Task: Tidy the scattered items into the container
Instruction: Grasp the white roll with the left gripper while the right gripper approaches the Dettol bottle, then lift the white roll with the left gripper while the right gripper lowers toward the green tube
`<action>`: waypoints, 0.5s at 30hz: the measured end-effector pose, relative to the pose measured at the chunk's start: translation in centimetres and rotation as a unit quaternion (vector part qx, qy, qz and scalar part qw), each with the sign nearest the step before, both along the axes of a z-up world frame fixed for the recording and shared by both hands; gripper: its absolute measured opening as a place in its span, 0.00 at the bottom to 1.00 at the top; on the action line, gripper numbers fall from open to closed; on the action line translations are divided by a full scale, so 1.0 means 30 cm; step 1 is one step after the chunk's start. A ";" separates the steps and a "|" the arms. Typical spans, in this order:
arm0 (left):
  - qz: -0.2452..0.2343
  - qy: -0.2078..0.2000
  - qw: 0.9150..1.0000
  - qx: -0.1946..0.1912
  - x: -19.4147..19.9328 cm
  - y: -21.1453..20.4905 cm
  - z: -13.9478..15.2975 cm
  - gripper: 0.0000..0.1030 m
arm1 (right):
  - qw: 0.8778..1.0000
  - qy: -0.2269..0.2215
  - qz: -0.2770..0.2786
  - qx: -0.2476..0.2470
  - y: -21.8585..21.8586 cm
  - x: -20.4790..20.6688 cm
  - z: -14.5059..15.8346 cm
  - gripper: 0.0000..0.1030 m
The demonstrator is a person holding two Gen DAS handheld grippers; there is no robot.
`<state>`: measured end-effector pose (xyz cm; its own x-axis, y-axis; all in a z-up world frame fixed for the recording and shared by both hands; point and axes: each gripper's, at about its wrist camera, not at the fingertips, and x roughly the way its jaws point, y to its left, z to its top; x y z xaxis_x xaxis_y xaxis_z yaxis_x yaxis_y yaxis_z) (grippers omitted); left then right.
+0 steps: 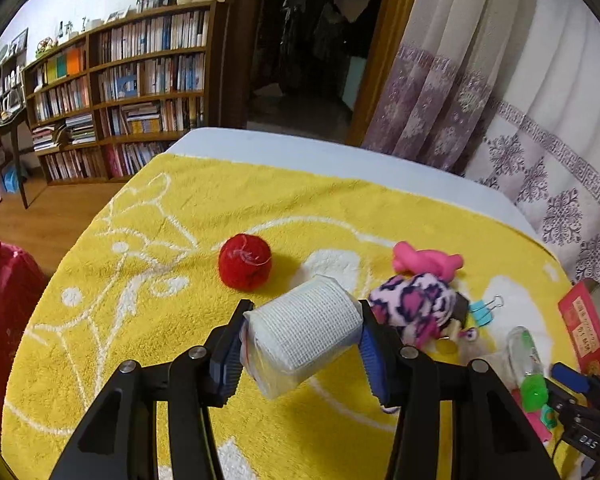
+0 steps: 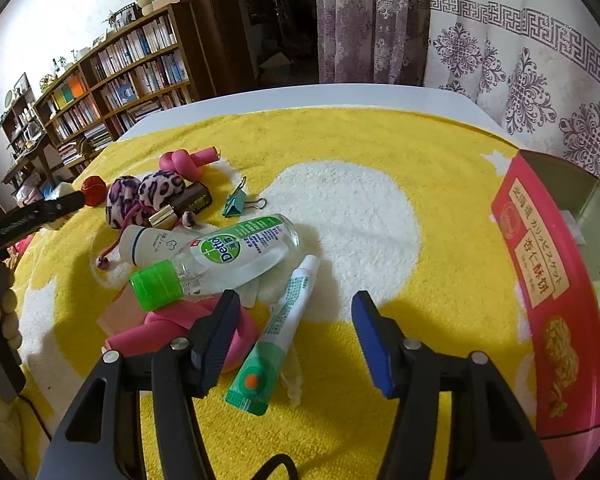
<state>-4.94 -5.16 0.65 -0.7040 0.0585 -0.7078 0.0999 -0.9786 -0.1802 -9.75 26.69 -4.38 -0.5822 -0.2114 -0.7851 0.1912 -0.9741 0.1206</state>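
Two grippers work over the yellow terry towel with white line drawings point(image 1: 172, 208), and the step in hand looks like a pick just made by the left one. Farthest left on the towel sits a small red ball of yarn point(image 1: 245, 261), untouched. Next comes the left gripper point(image 1: 303, 340), its blue pads clamped on the ends of a white roll of gauze bandage sealed in a clear plastic bag point(image 1: 304, 336); the roll tilts, and the bag's loose corner hangs below the near pad. It looks soft and light, so the hold should carry it.

Just right of it lie a pink-and-purple leopard-print plush pouch point(image 1: 416, 304), a knotted pink foam curler point(image 1: 424, 261) and a teal binder clip point(image 1: 485, 311). Further right, a clear Dettol sanitiser bottle with a green cap point(image 2: 228, 258) rests across a small white tube point(image 2: 148, 242).

The right gripper point(image 2: 296, 336) hovers with fingers apart, holding nothing; a green-and-white ointment tube point(image 2: 278, 332) lies beneath the gap.

At the far right stands the red biscuit tin with printed lettering point(image 2: 540, 292), open. The next move, I judge, calls for carrying the roll across the clutter to that tin and releasing it inside.
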 end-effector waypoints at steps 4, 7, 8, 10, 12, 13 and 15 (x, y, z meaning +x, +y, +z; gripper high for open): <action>-0.007 -0.002 1.000 0.002 0.004 0.012 -0.005 0.50 | 1.000 -0.010 -0.008 -0.025 0.025 -0.012 -0.009 0.60; -0.004 -0.009 1.000 0.008 0.006 0.014 -0.017 0.50 | 0.999 -0.015 -0.023 -0.028 0.042 -0.021 -0.015 0.60; -0.002 -0.010 1.000 0.010 0.007 0.012 -0.018 0.50 | 0.999 -0.017 -0.027 -0.022 0.043 -0.024 -0.018 0.60; 0.000 -0.008 1.000 0.011 0.009 0.008 -0.016 0.50 | 0.999 -0.022 -0.028 -0.014 0.044 -0.032 -0.026 0.60; -0.001 -0.006 1.000 0.012 0.013 0.011 -0.012 0.50 | 0.999 -0.021 -0.026 -0.002 0.033 -0.034 -0.026 0.60; -0.002 -0.006 1.000 0.012 0.015 0.012 -0.013 0.50 | 1.000 -0.020 -0.023 0.007 0.023 -0.035 -0.027 0.60; -0.005 -0.007 1.000 0.011 0.015 0.019 -0.014 0.50 | 0.999 -0.020 -0.018 0.027 0.003 -0.037 -0.030 0.60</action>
